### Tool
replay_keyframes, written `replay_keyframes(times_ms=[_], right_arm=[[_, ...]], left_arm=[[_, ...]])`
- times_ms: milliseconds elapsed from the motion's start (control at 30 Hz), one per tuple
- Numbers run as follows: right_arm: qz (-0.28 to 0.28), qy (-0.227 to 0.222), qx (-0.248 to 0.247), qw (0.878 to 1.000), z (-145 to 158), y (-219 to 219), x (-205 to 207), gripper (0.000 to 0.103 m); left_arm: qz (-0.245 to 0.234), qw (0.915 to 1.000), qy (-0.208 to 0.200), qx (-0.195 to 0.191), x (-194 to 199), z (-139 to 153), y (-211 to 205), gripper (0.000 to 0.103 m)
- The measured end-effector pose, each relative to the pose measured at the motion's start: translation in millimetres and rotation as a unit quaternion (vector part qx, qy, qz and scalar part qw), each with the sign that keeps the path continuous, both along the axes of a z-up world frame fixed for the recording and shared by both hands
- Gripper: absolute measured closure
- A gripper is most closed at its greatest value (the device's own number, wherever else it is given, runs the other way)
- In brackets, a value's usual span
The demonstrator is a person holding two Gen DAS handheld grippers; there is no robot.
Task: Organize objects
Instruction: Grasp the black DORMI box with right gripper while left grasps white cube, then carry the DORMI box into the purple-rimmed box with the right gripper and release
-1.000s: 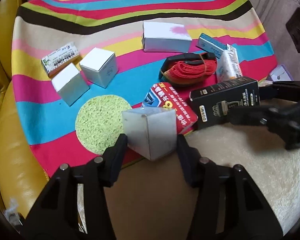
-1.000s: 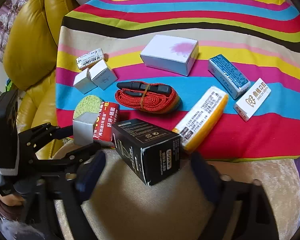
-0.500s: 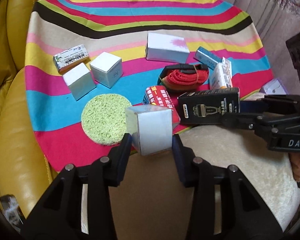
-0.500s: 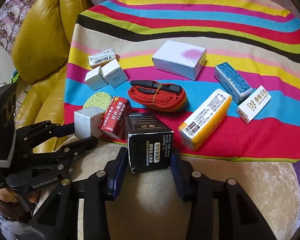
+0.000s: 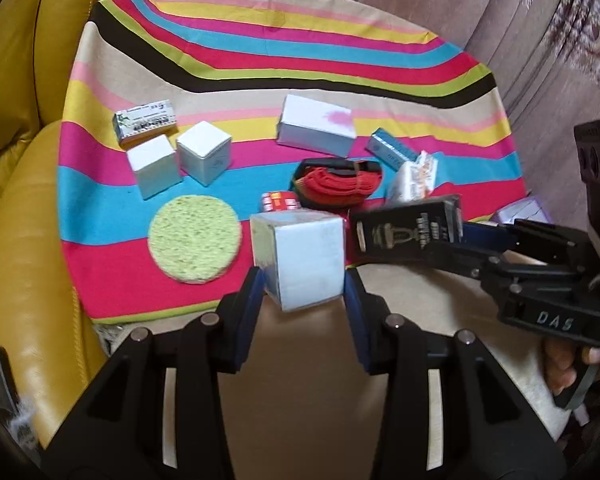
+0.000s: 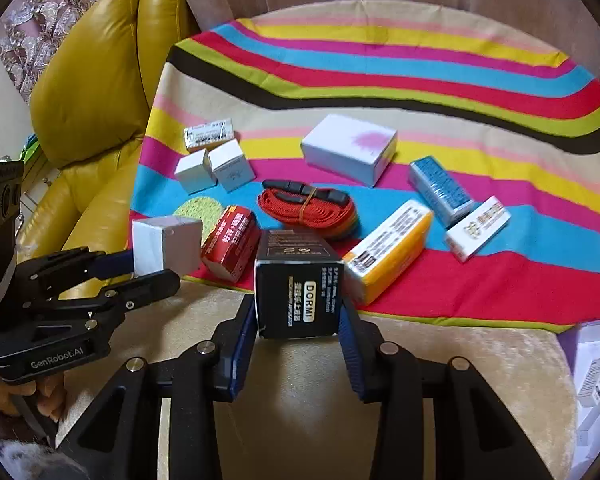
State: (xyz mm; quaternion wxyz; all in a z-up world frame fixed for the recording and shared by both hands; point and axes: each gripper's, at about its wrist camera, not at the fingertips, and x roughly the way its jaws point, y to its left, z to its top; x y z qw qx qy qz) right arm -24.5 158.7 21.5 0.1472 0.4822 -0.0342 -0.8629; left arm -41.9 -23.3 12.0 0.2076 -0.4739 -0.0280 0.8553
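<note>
Two boxes are held above the striped multicoloured cloth (image 6: 380, 80). A plain white cardboard cube (image 5: 302, 258) is clamped by the left gripper (image 5: 303, 292). A black rectangular carton (image 6: 298, 288) is gripped by the right gripper (image 6: 298, 320).

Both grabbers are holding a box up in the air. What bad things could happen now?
1. The left gripper pinches only the lower sides of the white cube box, which sits tilted; it might twist or slip out.
2. The right gripper clamps just the near end of the long black DORMI box, so its far end could sag.
3. The two held boxes hang close together and could bump.
</note>
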Motion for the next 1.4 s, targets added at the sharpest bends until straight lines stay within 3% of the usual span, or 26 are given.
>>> replay_keyframes(times_ms=[300, 867, 1167, 1400], right_arm=[[-0.022, 0.022, -0.001, 1.0, 10, 21, 17, 0.063], [-0.077, 0.074, -0.002, 0.994, 33, 85, 68, 0.063], [-0.144, 0.07, 0.013, 0.987, 30, 131, 87, 0.063], [-0.218, 0.056, 0.034, 0.974, 21, 180, 94, 0.063]], left_arm=[[0.002, 0.9999, 0.004, 0.015, 5, 8, 21, 0.058], [-0.047, 0.9985, 0.006, 0.029, 18, 22, 85, 0.058], [-0.096, 0.9949, -0.001, 0.033, 22, 28, 138, 0.058], [-0.134, 0.9901, -0.021, 0.036, 21, 23, 188, 0.058]])
